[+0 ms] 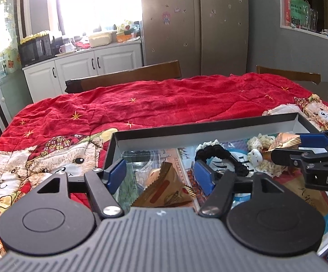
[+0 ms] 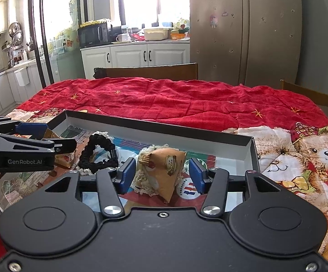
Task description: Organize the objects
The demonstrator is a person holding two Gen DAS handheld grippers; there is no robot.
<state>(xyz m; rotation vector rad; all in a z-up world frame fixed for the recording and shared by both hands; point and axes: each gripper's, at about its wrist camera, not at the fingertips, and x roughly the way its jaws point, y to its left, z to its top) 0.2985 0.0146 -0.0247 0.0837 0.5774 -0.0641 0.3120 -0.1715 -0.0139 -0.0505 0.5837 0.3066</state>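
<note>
Two tan triangular foil snack packets are sat inside the shallow black cardboard tray (image 2: 252, 149) on the red teddy-bear quilt (image 2: 175, 99). One packet (image 1: 164, 190) is straddled loosely by the left gripper (image 1: 161, 174), released. The other packet (image 2: 164, 170) is bracketed by the right gripper (image 2: 161, 174), pads not quite pressing. A black braided hair band (image 2: 98, 151) is left between them.

The left wrist view looks forward and somewhat down along its own left gripper (image 1: 161, 176), close over the near left part of a box (image 1: 209, 128) on a red quilt (image 1: 164, 99); the right wrist view does likewise along the right gripper (image 2: 161, 174), close over the box's (image 2: 164, 127) right part; both face the fridge (image 1: 195, 22) and white cabinets (image 1: 96, 63) beyond; they share the box, quilt (image 2: 164, 97), fridge (image 2: 243, 27), cabinets (image 2: 130, 56); each catches the other gripper at its edge.
</note>
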